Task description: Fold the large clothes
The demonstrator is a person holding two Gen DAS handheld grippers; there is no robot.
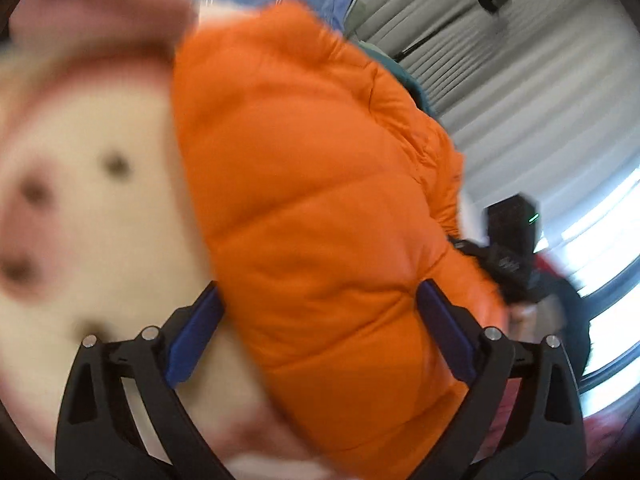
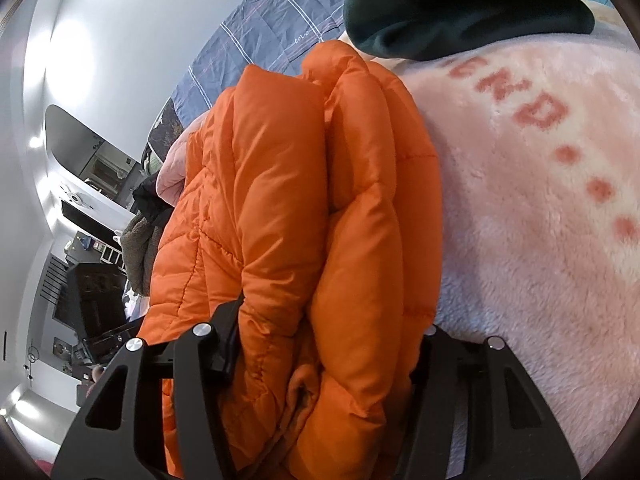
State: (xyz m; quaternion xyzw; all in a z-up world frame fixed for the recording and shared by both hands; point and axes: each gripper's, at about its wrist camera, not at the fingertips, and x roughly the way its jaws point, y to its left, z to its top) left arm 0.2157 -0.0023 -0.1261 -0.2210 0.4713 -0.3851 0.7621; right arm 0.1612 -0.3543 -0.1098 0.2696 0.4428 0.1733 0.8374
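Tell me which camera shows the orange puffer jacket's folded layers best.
The right wrist view: it is sharp, and the orange puffer jacket shows its stacked folds bunched between the right gripper fingers. The left wrist view shows only one smooth quilted side, blurred.

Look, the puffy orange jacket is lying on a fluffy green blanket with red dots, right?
Not quite. The blanket is pink, not green; the right wrist view shows it best. It is fluffy with red dots, and the puffy orange jacket does lie on it. The green thing is other cloth behind.
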